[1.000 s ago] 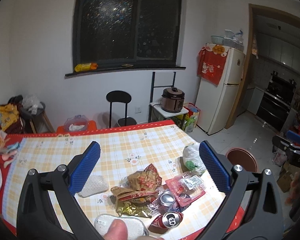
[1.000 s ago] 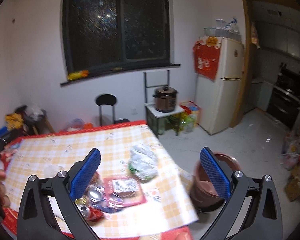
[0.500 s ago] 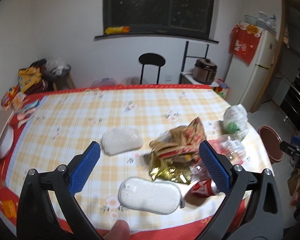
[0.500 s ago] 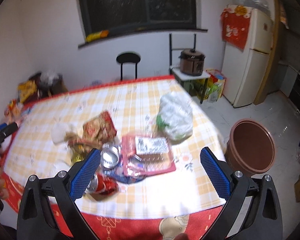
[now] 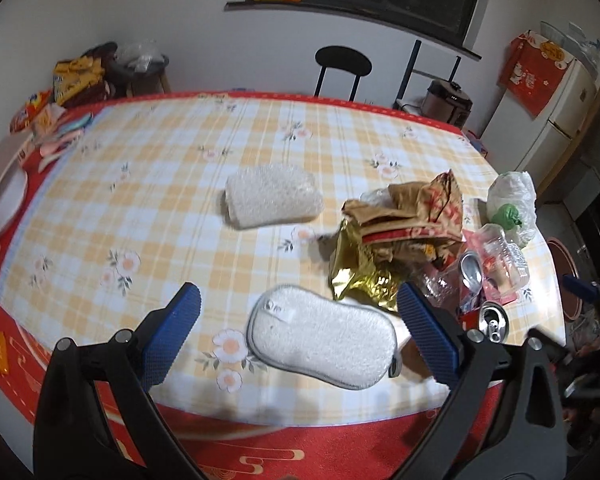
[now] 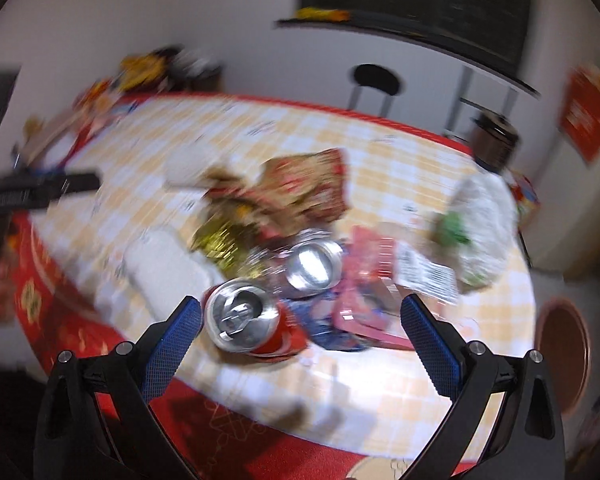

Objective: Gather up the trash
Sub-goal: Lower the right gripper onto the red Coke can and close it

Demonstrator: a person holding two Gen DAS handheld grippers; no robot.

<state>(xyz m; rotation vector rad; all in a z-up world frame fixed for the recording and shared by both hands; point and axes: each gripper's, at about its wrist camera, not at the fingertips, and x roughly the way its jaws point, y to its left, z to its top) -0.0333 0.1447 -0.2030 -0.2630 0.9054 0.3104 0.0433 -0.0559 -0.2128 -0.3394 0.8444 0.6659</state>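
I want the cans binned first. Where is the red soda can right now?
The red soda can lies on its side near the table's front edge, just inside the right gripper's left finger, beside a second can.

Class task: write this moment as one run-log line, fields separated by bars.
phase: approach | left tool: open above white pad | right tool: open above red can | held: nothing | bin: on floor beside table

Our right claw [image 6: 300, 330] hangs wide open over the near edge of the bench [image 6: 380, 384], gripping nothing. A red soda can [image 6: 246, 325] lies just beside its left finger, a second silver can [image 6: 314, 266] behind it. Crumpled snack wrappers [image 6: 296, 192] and a white plastic bag [image 6: 476, 228] lie farther back. Everything is blurred. A brown bin [image 6: 564, 356] stands on the floor to the right.
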